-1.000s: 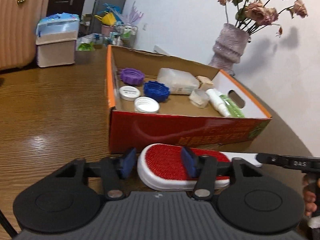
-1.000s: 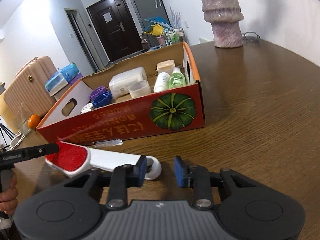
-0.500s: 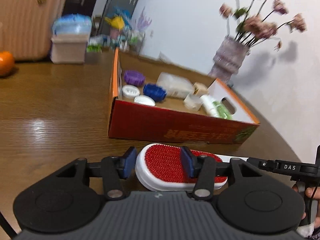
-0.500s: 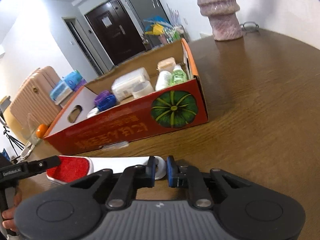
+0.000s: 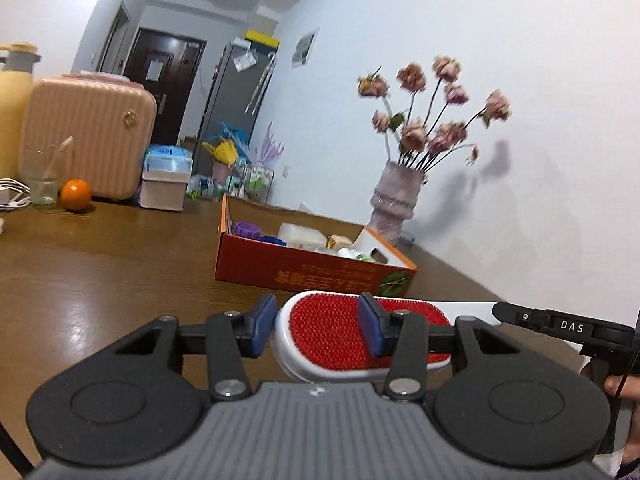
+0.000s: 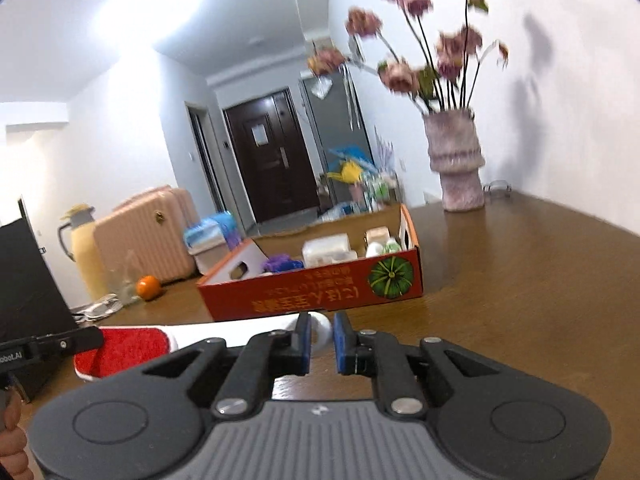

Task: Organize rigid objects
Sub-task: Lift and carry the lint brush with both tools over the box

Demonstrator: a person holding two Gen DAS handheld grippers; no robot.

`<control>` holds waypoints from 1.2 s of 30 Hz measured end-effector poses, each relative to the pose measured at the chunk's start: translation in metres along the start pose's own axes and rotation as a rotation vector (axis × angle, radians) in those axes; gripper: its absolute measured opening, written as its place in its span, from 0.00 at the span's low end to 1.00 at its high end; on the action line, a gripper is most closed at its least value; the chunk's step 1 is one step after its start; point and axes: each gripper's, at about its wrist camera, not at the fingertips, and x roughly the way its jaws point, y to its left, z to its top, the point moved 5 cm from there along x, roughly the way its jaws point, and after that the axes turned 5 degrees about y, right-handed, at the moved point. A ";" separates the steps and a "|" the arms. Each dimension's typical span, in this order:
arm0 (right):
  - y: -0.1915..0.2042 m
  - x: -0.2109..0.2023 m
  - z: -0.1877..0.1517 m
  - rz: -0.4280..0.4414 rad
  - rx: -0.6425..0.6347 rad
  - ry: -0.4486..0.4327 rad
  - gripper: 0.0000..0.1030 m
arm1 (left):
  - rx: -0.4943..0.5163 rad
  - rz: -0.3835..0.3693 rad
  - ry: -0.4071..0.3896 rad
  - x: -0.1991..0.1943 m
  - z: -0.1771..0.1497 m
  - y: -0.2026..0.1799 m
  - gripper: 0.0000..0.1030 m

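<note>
Brown wooden table [image 6: 540, 280], vase of dried flowers far right. Lint brush [image 5: 340, 336] lies crosswise in front of the red cardboard box [image 6: 320, 296], long axis left-right. My right gripper [image 6: 320, 342] is clenched on its white handle end. My left gripper [image 5: 316, 326] is spread, straddling the red bristle head; contact unclear. Box lies just beyond: next move likely goes forward, over the near wall.

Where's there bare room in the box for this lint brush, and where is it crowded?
The cardboard box interior is mostly hidden from this low angle. Visibly crowded: purple caps, clear container, bottles along the back. Bare tabletop lies between box and vase.
</note>
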 end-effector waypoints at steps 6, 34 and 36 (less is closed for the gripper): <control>0.019 -0.060 -0.019 -0.015 -0.031 -0.075 0.12 | 0.028 0.000 -0.052 -0.053 -0.015 -0.018 0.44; 0.020 -0.069 -0.005 -0.054 -0.048 -0.133 0.12 | 0.047 -0.038 -0.096 -0.040 0.005 -0.023 0.44; 0.018 -0.058 0.003 -0.056 -0.053 -0.130 0.12 | 0.053 -0.036 -0.101 -0.028 0.015 -0.020 0.44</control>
